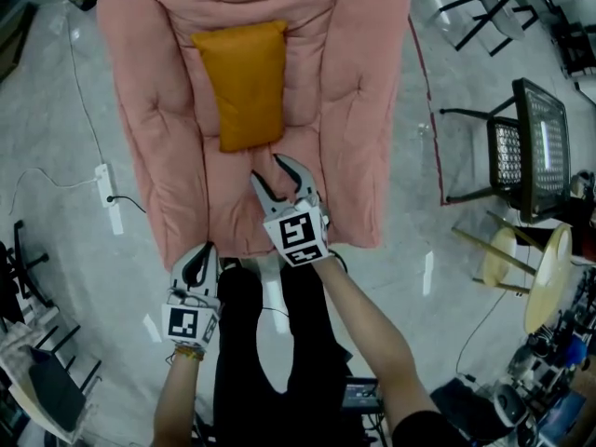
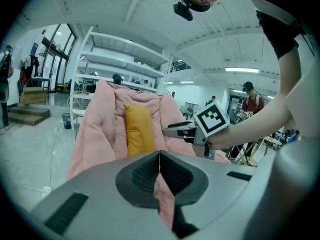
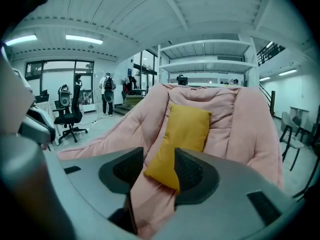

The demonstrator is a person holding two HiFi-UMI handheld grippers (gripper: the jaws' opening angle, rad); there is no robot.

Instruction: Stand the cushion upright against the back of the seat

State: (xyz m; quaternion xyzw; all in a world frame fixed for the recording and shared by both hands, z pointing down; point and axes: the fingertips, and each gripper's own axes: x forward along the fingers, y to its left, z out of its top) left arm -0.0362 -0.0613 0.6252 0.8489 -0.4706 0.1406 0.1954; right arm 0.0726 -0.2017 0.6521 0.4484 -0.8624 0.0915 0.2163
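Note:
An orange cushion leans lengthwise on the back of a pink padded seat. My right gripper hovers over the seat pad just short of the cushion's lower edge. Its jaws stand open and hold nothing. In the right gripper view the cushion shows beyond the gap between the pads, apart from them. My left gripper sits lower left, at the seat's front edge, shut with nothing in it. The left gripper view shows the cushion on the seat, with the right gripper reaching in from the right.
A black mesh chair and a round wooden table stand to the right of the seat. A white power strip with cables lies on the floor at the left. An office chair and people stand far behind.

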